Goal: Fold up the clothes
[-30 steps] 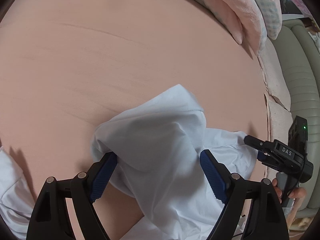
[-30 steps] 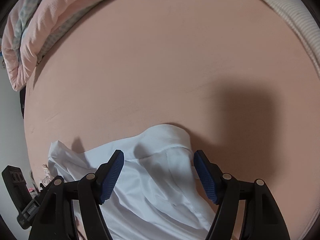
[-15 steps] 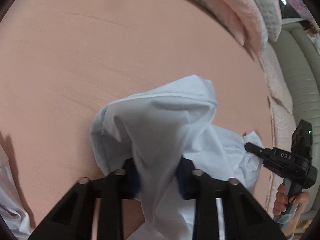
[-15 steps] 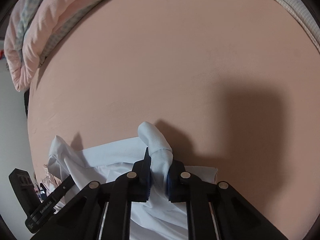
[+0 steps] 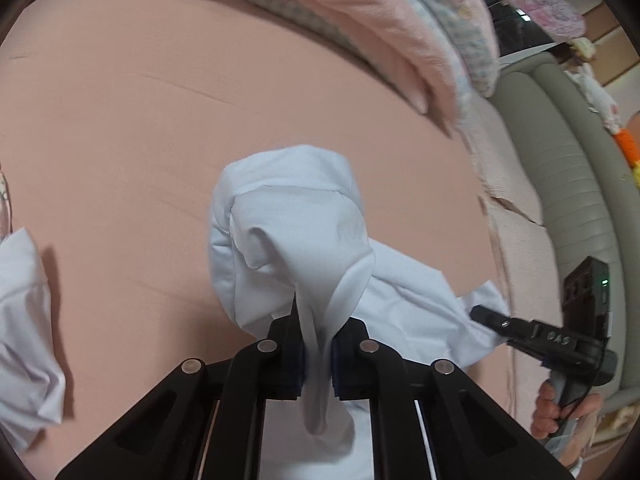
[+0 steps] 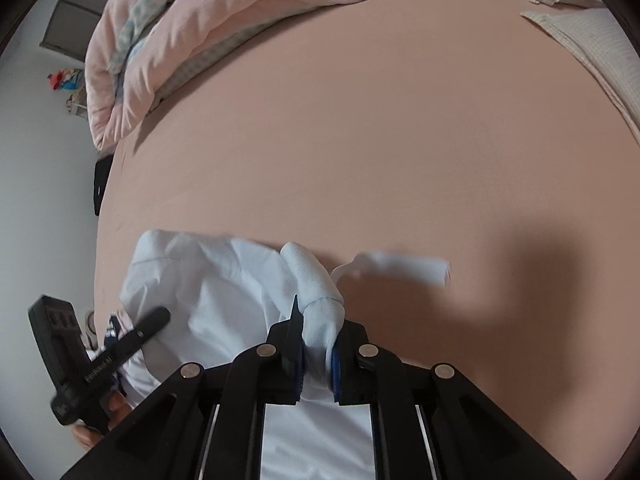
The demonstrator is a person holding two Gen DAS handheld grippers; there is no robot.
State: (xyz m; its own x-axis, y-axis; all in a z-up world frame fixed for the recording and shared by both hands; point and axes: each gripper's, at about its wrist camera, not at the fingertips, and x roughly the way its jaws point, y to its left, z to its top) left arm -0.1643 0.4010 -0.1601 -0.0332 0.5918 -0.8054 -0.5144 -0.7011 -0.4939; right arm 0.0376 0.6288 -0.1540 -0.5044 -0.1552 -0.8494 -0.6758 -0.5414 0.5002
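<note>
Left wrist view: left gripper (image 5: pixel 318 354) pinches a bunched shirt (image 5: pixel 288 236) fold at lower centre; right gripper (image 6: pixel 316 364) likewise clamps the shirt over the bed (image 6: pixel 400 140).

Ahead of the white garment (image 6: pixel 224 292) the pink bed (image 6: pixel 380 140) lay open; only a bunched duvet (image 6: pixel 192 24) blocked its far edge

Place: a home bedroom is showing.
Bed: a pink sheet (image 6: pixel 400 140) is covering it.
Bedding: a pink quilt (image 6: pixel 192 28) is lying bunched.
Headboard: grey padding (image 5: pixel 568 184) is edging it.
</note>
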